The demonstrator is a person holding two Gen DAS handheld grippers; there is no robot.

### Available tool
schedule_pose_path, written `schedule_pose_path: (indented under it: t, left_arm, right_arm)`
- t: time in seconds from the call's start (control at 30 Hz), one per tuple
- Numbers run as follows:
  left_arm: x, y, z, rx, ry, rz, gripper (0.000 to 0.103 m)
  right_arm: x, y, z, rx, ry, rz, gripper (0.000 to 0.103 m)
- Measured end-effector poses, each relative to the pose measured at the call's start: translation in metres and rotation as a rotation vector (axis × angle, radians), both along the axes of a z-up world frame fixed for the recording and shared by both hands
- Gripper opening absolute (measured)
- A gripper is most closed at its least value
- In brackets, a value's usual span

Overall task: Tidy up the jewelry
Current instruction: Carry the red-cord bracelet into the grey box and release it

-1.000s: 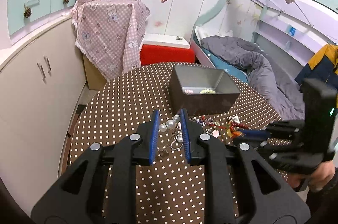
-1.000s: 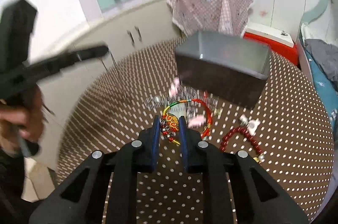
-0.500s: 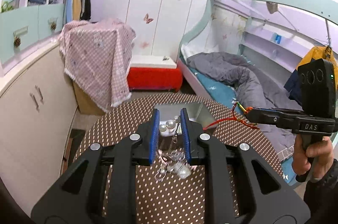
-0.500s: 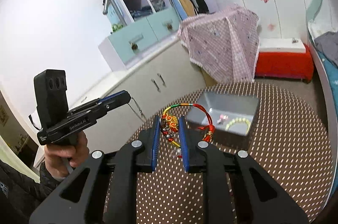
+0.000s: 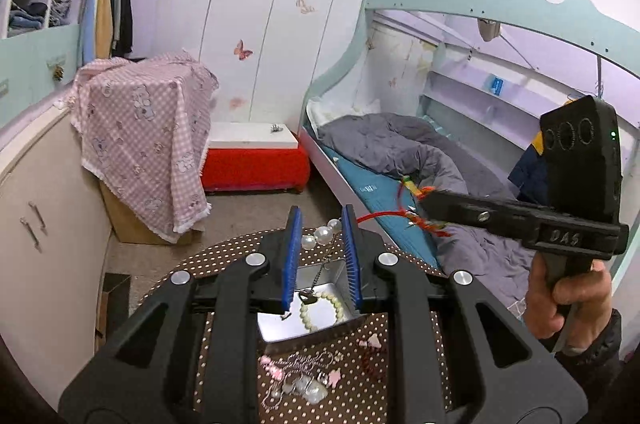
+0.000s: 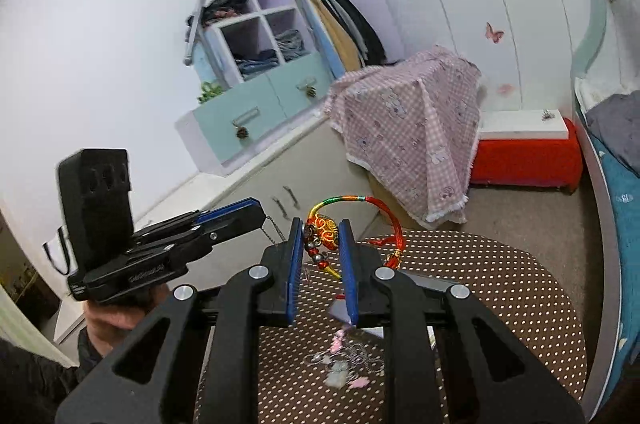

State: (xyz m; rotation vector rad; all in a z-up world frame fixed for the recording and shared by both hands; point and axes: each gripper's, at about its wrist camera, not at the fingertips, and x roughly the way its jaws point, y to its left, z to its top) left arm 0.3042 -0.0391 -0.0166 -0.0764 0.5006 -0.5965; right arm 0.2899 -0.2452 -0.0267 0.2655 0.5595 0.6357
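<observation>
My left gripper (image 5: 319, 228) is shut on a pearl pendant chain (image 5: 322, 236), held high above the grey metal box (image 5: 276, 328); its chain and charm (image 5: 308, 298) hang down over the box. A pale bead bracelet (image 5: 320, 310) lies inside the box. My right gripper (image 6: 320, 234) is shut on a red and multicoloured cord bracelet (image 6: 326, 228), its loop (image 6: 384, 208) swinging to the right, well above the table. The right gripper also shows in the left wrist view (image 5: 424, 202), off to the right of the box.
Loose silver and pink jewelry (image 5: 300, 374) lies on the brown polka-dot round table (image 6: 500, 288) in front of the box. A bunk bed (image 5: 400, 152) stands right, white cabinets (image 5: 36, 208) left, a pink checked cloth (image 5: 140, 136) and red bench (image 5: 252, 164) behind.
Both grippers have risen from the table with their jewelry. The left now holds the pearl chain over the box; the right has lifted the cord bracelet higher.
</observation>
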Motion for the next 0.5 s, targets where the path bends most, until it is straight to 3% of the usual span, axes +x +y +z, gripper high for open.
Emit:
schedule_pose_path:
  t: [0.37, 0.4, 0.43, 0.47, 0.5]
  left_arm:
    - [0.048, -0.013, -0.037, 0.013, 0.121, 0.013, 0.021]
    - [0.052, -0.014, -0.039, 0.018, 0.130, 0.014, 0.025]
    - [0.055, -0.014, -0.040, 0.025, 0.141, 0.017, 0.034]
    - [0.058, -0.014, -0.042, 0.039, 0.159, 0.041, 0.073]
    - [0.057, -0.011, -0.042, 0.034, 0.152, 0.086, 0.091]
  right_arm:
    - [0.047, -0.003, -0.056, 0.006, 0.177, -0.032, 0.017]
    - [0.049, -0.003, -0.058, 0.000, 0.193, -0.040, 0.020]
    - [0.052, -0.003, -0.060, -0.007, 0.213, -0.048, 0.032]
    - [0.055, -0.004, -0.064, -0.022, 0.238, -0.064, 0.049]
    - [0.056, -0.006, -0.067, -0.054, 0.244, -0.108, 0.086]
